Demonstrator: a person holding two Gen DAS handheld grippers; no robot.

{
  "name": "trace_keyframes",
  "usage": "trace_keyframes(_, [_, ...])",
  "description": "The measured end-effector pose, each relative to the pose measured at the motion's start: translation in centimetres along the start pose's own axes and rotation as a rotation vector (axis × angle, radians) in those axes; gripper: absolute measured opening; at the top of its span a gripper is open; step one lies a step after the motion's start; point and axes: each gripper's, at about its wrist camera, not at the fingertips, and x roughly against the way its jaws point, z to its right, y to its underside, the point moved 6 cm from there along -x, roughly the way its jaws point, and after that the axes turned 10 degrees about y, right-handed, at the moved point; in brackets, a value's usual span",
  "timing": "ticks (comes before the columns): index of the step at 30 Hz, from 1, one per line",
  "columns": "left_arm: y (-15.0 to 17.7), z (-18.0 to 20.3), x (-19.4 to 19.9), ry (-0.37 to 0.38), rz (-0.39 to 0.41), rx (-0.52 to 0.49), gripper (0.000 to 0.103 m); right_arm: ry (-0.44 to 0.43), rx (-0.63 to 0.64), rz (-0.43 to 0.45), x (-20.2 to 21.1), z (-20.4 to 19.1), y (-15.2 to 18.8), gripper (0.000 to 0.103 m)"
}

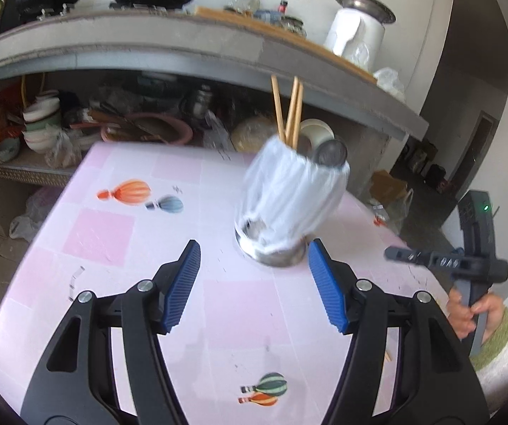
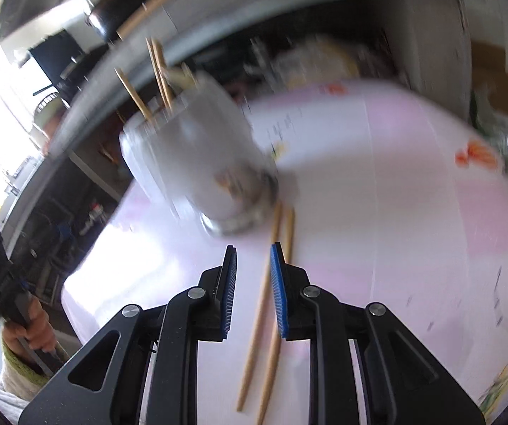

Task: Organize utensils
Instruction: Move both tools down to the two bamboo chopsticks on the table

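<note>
Left tool [image 1: 254,283] released, jaws wide, nothing between them, aimed at the holder [image 1: 289,202]: a metal cup wrapped in white plastic, standing on the pink worktop [image 1: 112,248] just ahead of the fingertips, blurred. Chopsticks [image 1: 289,109] stick up out of the holder, with a dark round utensil end beside them. Right tool [image 2: 252,272] slightly parted, not gripping; over two loose chopsticks [image 2: 268,304] lying flat on the worktop [image 2: 395,212], one seen through the gap between the jaws, the other under the right-hand finger. Their far ends reach the holder's [image 2: 197,148] base. Shelf behind holds bowls [image 1: 37,124].
</note>
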Motion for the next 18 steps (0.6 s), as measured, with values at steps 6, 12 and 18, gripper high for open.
trace_keyframes(6, [3.5,1.4,-4.2,0.023,-0.119,-0.005,0.06,0.05,-0.005,-0.092,-3.5,0.3,3.5,0.02])
trace_keyframes(12, [5.1,2.8,-7.1,0.05,-0.181,-0.009,0.06,0.115,0.065,-0.122,-5.0,-0.2,3.7,0.014])
trace_keyframes(18, [5.2,5.1,-9.8,0.099,-0.24,-0.042,0.057,0.15,0.059,-0.125,-5.4,0.7,4.1,0.007])
